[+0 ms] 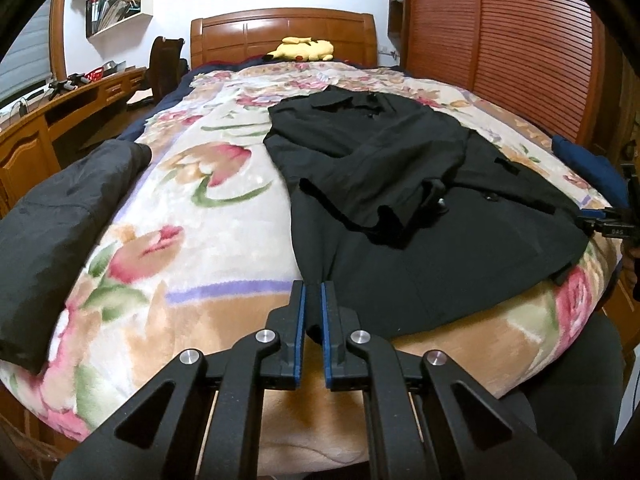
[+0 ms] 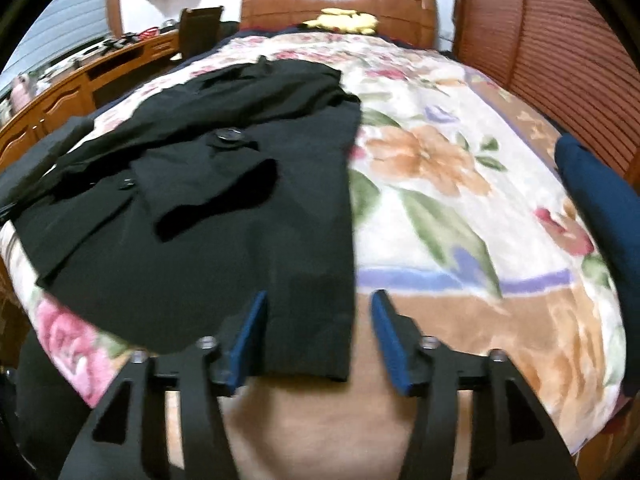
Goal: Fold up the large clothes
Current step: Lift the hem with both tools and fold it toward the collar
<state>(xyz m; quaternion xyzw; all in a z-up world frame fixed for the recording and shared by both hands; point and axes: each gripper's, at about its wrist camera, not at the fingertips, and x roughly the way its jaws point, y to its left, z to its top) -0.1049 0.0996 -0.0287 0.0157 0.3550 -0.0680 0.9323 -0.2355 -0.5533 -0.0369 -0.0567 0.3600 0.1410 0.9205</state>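
A black coat (image 1: pixel 400 168) lies spread on the floral blanket (image 1: pixel 180 220) of the bed, collar toward the headboard, one sleeve folded across its front. My left gripper (image 1: pixel 314 286) is shut on the coat's near left hem corner, with black cloth pinched between the blue pads. In the right wrist view the coat (image 2: pixel 240 200) fills the left half. My right gripper (image 2: pixel 320 300) stands open at the near right hem corner. The hem lies between its blue pads (image 2: pixel 386 332) without being pressed.
A dark padded jacket (image 1: pixel 60 220) lies on the bed's left side and a blue cloth (image 2: pixel 600 200) on its right edge. A yellow plush toy (image 1: pixel 302 50) rests by the headboard. A wooden desk (image 1: pixel 60 120) runs along the left, louvred wardrobe doors (image 1: pixel 500 40) along the right.
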